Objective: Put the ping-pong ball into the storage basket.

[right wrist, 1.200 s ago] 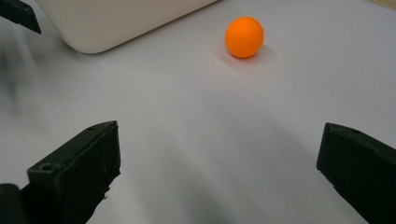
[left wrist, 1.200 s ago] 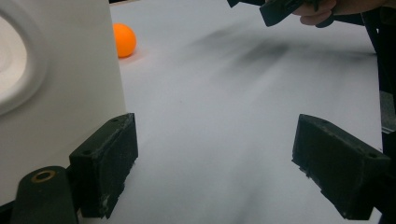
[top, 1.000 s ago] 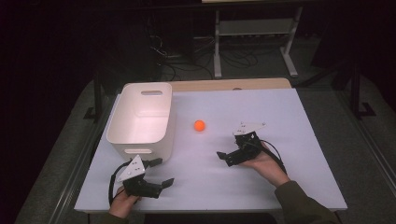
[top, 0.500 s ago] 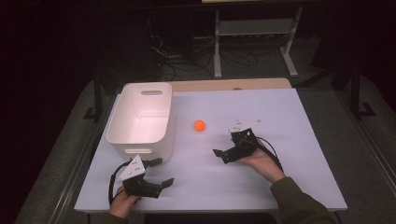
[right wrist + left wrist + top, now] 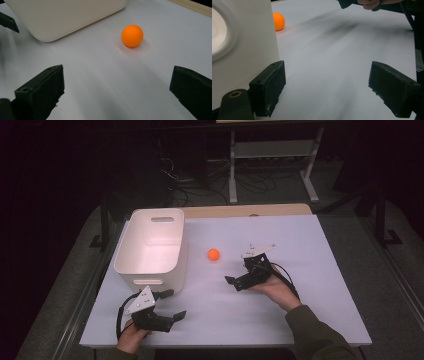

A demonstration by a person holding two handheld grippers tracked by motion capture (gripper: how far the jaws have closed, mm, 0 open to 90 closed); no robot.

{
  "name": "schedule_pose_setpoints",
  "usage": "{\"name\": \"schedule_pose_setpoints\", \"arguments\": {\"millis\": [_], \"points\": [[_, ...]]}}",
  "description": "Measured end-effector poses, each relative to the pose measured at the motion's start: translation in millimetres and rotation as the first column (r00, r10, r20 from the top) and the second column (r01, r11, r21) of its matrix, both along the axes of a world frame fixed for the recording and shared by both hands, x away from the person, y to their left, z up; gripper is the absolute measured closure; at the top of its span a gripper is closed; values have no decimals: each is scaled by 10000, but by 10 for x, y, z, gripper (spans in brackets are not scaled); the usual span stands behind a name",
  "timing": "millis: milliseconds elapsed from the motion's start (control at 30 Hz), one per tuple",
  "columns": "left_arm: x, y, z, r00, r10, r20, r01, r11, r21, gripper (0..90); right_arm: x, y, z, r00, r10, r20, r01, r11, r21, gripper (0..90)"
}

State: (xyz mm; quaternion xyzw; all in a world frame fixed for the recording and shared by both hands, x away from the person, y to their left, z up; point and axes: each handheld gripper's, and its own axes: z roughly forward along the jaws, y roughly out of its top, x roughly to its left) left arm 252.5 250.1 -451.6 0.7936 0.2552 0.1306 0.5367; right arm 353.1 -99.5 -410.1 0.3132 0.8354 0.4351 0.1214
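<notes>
Ball [image 5: 213, 254] on desk [image 5: 325, 270] beside the bin [image 5: 150, 245], ungrasped. My right gripper [image 5: 243, 277] nears it, jaws wide; left gripper [image 5: 170, 306] idle, jaws wide. Binning probably remains.

We see a small round orange ball [image 5: 213, 254] lying on the white desk [image 5: 310, 270]. Near its left side stands a white bin [image 5: 152, 250], upright, open on top, with nothing inside.

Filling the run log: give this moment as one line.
left tool: open, by bin | right tool: open, facing ball | ball: on table, outside bin
</notes>
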Motion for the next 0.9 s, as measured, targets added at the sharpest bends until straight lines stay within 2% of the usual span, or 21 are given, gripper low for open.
{"name": "schedule_pose_setpoints", "arguments": {"millis": [900], "points": [[-1, -2, 0, 10000, 9, 7, -9, 10000, 4, 141, 177, 144, 52, 10000, 37, 84, -37, 10000, 3, 0]]}}
